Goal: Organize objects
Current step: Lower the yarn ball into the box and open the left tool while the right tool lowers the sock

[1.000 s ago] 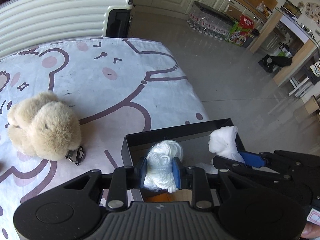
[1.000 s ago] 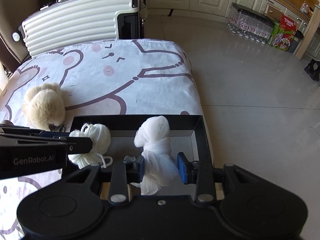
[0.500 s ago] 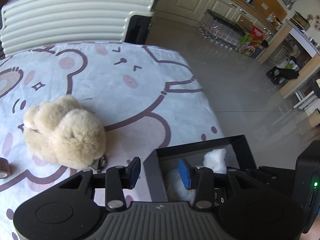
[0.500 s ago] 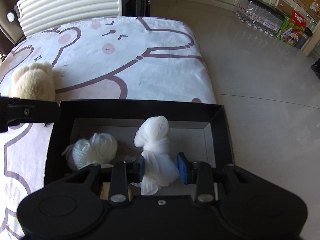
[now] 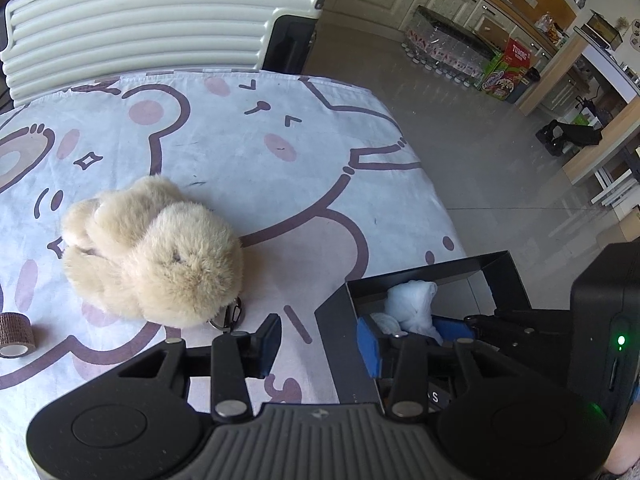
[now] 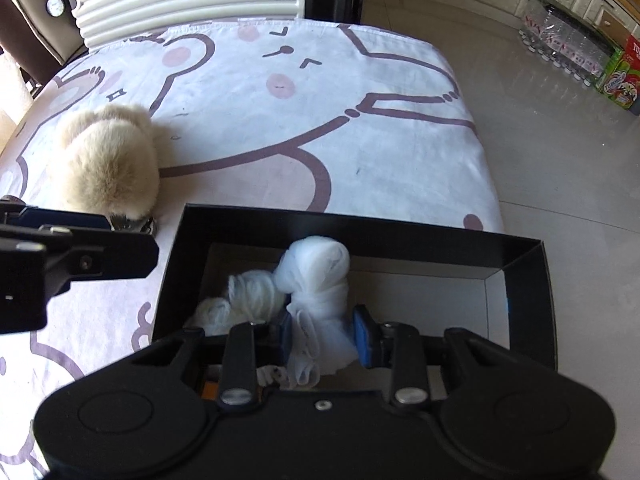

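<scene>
A black open box [image 6: 520, 256] stands at the near right edge of the table; it also shows in the left wrist view [image 5: 340, 332]. A white yarn ball [image 6: 248, 296] lies inside it at the left. My right gripper [image 6: 324, 338] is inside the box, shut on a white gauze bundle [image 6: 316, 280], which also shows in the left wrist view [image 5: 412, 300]. My left gripper [image 5: 320, 344] is open and empty, straddling the box's left wall. A beige plush toy [image 5: 160, 256] with a metal clip lies on the cloth left of the box; it also shows in the right wrist view [image 6: 108, 164].
A cartoon-print cloth [image 5: 240, 152] covers the table. A brown tape roll [image 5: 14, 334] lies at the far left. A cream ribbed suitcase [image 5: 140, 20] stands behind the table. Tiled floor [image 5: 460, 120], bottled water and cartons lie to the right.
My left gripper let go of the yarn ball into the box, opened and drew back left. My right gripper lowered the gauze bundle into the box, still shut on it.
</scene>
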The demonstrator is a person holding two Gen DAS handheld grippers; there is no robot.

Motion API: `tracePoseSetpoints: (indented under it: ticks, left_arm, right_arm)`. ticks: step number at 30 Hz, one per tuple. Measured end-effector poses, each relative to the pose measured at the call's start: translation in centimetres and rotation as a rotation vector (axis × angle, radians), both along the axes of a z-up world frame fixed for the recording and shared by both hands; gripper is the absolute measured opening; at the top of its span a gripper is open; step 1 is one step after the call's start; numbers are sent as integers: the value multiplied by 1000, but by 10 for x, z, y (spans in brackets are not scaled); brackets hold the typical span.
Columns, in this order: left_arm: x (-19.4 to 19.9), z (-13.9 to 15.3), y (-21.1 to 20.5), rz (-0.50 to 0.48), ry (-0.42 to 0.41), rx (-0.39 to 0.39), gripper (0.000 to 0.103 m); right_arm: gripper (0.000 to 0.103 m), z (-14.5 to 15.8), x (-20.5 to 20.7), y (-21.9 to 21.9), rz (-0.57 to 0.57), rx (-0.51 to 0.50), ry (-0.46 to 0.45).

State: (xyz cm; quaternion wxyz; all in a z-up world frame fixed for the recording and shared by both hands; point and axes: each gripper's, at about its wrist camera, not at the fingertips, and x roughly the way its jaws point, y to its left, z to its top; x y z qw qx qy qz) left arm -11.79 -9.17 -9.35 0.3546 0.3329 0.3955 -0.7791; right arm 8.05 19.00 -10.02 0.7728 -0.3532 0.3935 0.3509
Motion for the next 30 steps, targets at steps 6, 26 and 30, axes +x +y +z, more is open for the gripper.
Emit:
tracePoseSetpoints:
  ticks: [6,26,30]
  left_arm:
    - [-1,-3,1,1,-15,7,44]
    - [0,-4,-1,13,-25,8,48]
    - [-1,-6,-1,7,-29,12,48]
  right_arm:
    - [34,0,2,-4,1,10,13]
    - [12,28,36,-29,-242,168,67]
    - [10,8,35,-27,-233,89,147]
